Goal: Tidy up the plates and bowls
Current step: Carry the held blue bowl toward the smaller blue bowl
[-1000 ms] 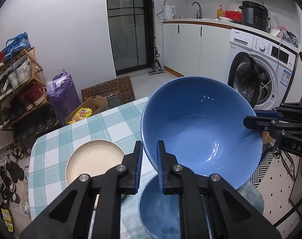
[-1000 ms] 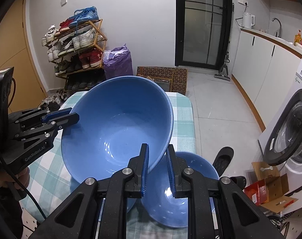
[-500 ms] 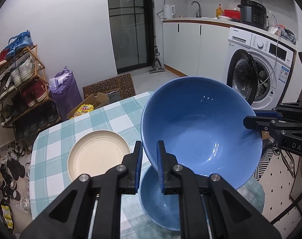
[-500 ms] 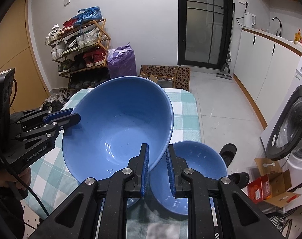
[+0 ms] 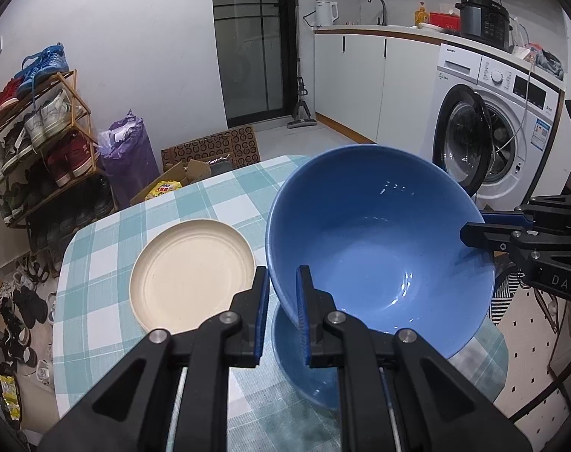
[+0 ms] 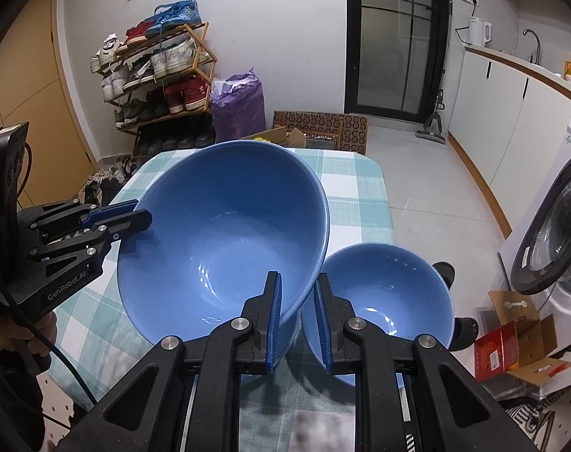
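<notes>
Checked-cloth desk (image 5: 108, 248): both tools, left tool (image 5: 281, 293) and right tool (image 6: 297, 301), clamp large blue bowl (image 5: 379, 248) aloft; small blue bowl (image 6: 379, 293), cream plate (image 5: 191, 271) still unstacked.

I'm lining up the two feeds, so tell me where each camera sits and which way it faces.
Left wrist: sits behind the left tongs, facing the washing machine; right tongs enter at the right edge.
Right wrist: sits behind the right tongs, facing the shoe rack; left tongs and part of a hand show at the left.
Shared: the large blue bowl, gripped at opposite rims, the small blue bowl and the checked tablecloth.
</notes>
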The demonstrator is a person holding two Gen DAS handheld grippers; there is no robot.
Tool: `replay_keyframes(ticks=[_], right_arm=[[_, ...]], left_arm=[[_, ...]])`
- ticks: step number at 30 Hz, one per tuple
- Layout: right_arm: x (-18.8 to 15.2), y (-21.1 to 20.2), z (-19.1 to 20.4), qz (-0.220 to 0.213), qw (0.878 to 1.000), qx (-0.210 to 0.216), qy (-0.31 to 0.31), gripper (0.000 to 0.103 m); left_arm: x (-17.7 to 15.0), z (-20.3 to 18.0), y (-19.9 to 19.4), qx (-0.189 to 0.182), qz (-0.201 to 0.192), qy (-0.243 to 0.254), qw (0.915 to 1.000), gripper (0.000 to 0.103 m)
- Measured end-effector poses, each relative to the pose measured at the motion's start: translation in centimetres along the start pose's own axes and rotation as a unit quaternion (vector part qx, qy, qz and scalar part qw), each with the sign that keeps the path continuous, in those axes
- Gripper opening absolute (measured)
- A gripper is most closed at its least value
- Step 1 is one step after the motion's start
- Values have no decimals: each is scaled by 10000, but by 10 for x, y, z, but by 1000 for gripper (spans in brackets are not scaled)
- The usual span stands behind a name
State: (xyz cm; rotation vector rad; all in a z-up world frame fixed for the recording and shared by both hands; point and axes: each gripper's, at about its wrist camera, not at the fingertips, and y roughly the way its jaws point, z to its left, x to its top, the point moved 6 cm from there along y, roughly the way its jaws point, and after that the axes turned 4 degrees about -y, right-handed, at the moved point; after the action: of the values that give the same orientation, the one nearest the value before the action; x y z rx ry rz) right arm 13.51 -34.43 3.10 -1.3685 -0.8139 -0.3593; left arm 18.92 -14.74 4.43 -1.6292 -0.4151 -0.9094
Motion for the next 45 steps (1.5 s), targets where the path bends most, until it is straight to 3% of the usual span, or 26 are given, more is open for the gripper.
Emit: replay_keyframes(ticks=[25,45], right_arm=[[-30,42,27,413,9989,208,-111,17],[-47,66,28,715,9972,125,-154,17]], left_arm=[[-41,15,25,77,367,-199,9991,12],[-56,13,37,85,555,-98,9984,12]])
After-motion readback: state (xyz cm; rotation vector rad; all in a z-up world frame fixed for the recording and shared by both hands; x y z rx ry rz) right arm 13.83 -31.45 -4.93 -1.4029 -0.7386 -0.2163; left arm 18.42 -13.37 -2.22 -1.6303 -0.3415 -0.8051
